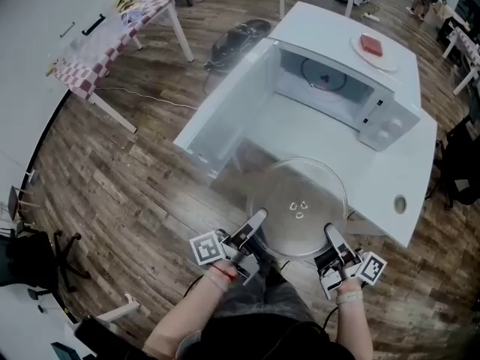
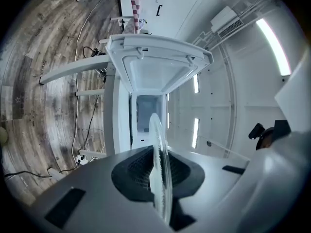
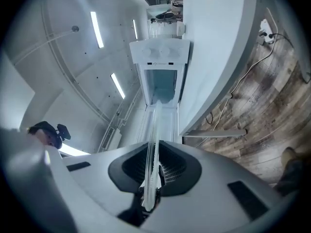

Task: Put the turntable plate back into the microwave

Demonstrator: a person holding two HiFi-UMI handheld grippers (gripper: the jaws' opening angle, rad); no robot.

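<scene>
I'm looking down on a brown wood-plank floor (image 1: 135,178) in a bright room with white walls. A white tabletop (image 1: 420,163) with a round hole near its front edge fills the right side. A second table with a red-and-white chequered cloth (image 1: 112,40) stands well apart at the upper left.

On the white tabletop sits a white box-shaped microwave oven (image 1: 386,122). Its door (image 1: 225,118) is swung fully open to the left, and a dark roller ring (image 1: 324,75) lies on the cavity floor. On top of the casing, as far as I can tell, rests a white dish with a red block (image 1: 373,47).

The clear round glass turntable plate (image 1: 300,208) is outside the oven. It is held roughly level in the air in front of the open cavity, near the table's front edge, and three small raised lugs show at its centre. My left gripper (image 1: 253,223) pinches the plate's near-left rim. My right gripper (image 1: 331,237) pinches the near-right rim.

In each gripper view the ribbed black pads are pressed onto the thin glass edge (image 2: 158,169) (image 3: 151,174), which I see edge-on. The glass is so clear that its far rim is hard to trace against the oven. A dark chair base (image 1: 45,257) is cut off at the lower left.
</scene>
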